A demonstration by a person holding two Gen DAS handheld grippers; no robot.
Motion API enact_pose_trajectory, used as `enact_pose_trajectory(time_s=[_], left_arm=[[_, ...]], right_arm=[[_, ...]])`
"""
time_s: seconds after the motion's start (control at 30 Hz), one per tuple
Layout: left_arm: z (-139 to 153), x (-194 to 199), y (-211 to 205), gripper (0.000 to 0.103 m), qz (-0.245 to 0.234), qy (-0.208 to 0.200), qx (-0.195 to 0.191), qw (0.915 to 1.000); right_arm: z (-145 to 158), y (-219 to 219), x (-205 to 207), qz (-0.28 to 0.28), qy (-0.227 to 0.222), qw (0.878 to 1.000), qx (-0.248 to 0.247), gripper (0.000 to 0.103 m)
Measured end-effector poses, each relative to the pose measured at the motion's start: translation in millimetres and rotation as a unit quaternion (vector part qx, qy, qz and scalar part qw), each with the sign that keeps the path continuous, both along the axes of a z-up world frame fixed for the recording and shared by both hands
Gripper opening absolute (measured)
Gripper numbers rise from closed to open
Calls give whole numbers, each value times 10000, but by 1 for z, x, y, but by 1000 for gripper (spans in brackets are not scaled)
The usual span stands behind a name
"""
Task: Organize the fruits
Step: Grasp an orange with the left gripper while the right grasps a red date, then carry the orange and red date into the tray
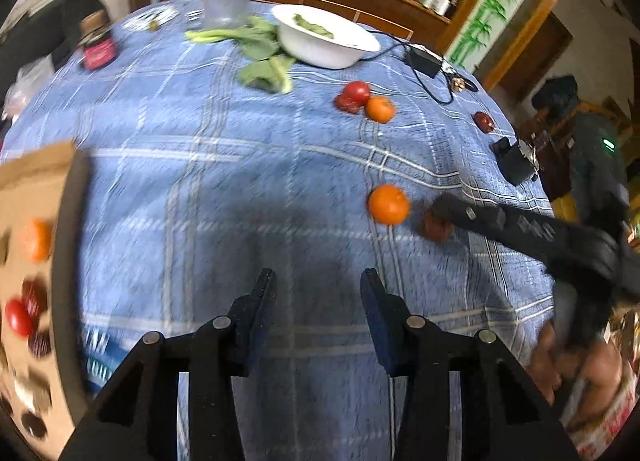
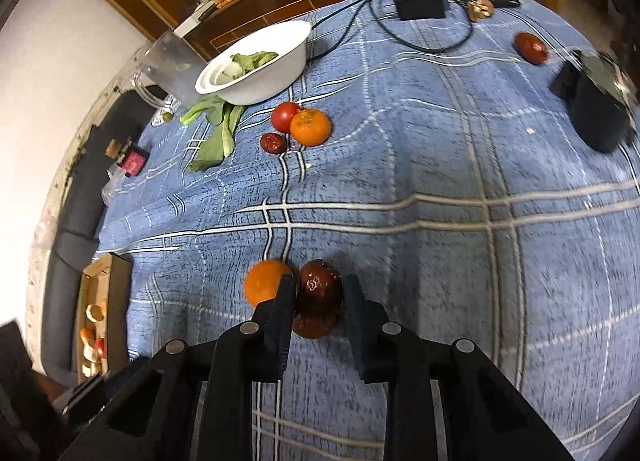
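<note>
Date (image 2: 318,303) between right gripper (image 2: 318,297) fingers, orange (image 2: 266,287) touching its left. Farther back: tomato (image 2: 285,116), second orange (image 2: 311,127), small date (image 2: 273,143) clustered before bowl (image 2: 256,73). Greens (image 2: 216,133) left of cluster. Box (image 2: 106,301) at table's left edge holds fruit.

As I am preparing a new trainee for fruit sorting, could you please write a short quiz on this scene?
1. True or false: the left gripper has a fruit between its fingers.
2. What is the right gripper shut on? A. an orange B. a dark red date C. a tomato
3. In a few words: what lies inside the white bowl?

Key: 1. False, the left gripper is open over bare cloth. 2. B. 3. Green leaves.
</note>
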State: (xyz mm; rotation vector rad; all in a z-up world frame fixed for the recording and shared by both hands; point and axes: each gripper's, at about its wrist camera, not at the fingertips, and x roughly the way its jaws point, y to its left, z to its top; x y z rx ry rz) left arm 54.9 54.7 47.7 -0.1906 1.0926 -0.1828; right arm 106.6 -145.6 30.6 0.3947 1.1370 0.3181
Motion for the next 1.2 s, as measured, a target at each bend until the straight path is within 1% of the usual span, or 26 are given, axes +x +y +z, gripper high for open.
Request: enact_pose_trajectory(time_s=[0.2, 0.27, 0.43, 0.47, 0.5, 0.53, 0.6, 0.67, 0.7, 0.73, 0.83, 0.97, 1.0, 1.1, 1.2], left_arm=[[-9, 36, -38, 42, -541, -99, 184, 9983], [-14, 44, -49, 42, -689, -100, 164, 9974], [-30, 59, -65, 42, -817, 24, 232, 9964], [-32, 59, -66, 40, -809, 61, 268, 9963], [-32, 58, -66, 30, -815, 8, 223, 9964], [-31, 56, -66, 29, -847, 32, 146, 9963], [-28, 52, -65, 29, -817, -7, 263, 9963], [-24, 47, -61, 29, -787, -39, 252, 9966], [-21, 44, -57, 29, -746, -42, 202, 9970], [-19, 40, -53, 29, -693, -57, 157, 9975], [-11, 26, -38, 29, -537, -88, 40, 9985], [-1, 5, -15, 29, -295, -135, -166, 9993], [2, 0, -9, 29, -231, -155, -228, 9994], [15, -18, 13, 29, -18, -225, -410, 9989], [32, -38, 42, 29, 275, -340, -647, 9969]], right_arm=[[1, -22, -17, -142, 20, 9999, -54, 25], [1, -28, -21, -178, 44, 9998, -33, 25], [4, -33, -30, -149, 3, 9998, -104, 25], [4, -32, -31, -132, -12, 9998, -140, 25], [4, -31, -31, -117, -26, 9998, -174, 25], [3, -30, -31, -112, -36, 9997, -192, 25], [3, -29, -30, -95, -90, 9996, -241, 25], [2, -26, -27, -74, -124, 9995, -273, 25], [1, -25, -25, -64, -134, 9995, -269, 27], [0, -24, -23, -72, -145, 9994, -297, 31], [-1, -13, -16, 7, -194, 9988, -458, 34], [-11, 4, -10, 170, -118, 9973, -700, 34], [-10, 7, -11, 159, -193, 9966, -790, 28], [-6, 9, -13, 184, -152, 9970, -740, 27], [7, 12, -17, 178, -211, 9974, -665, 27]])
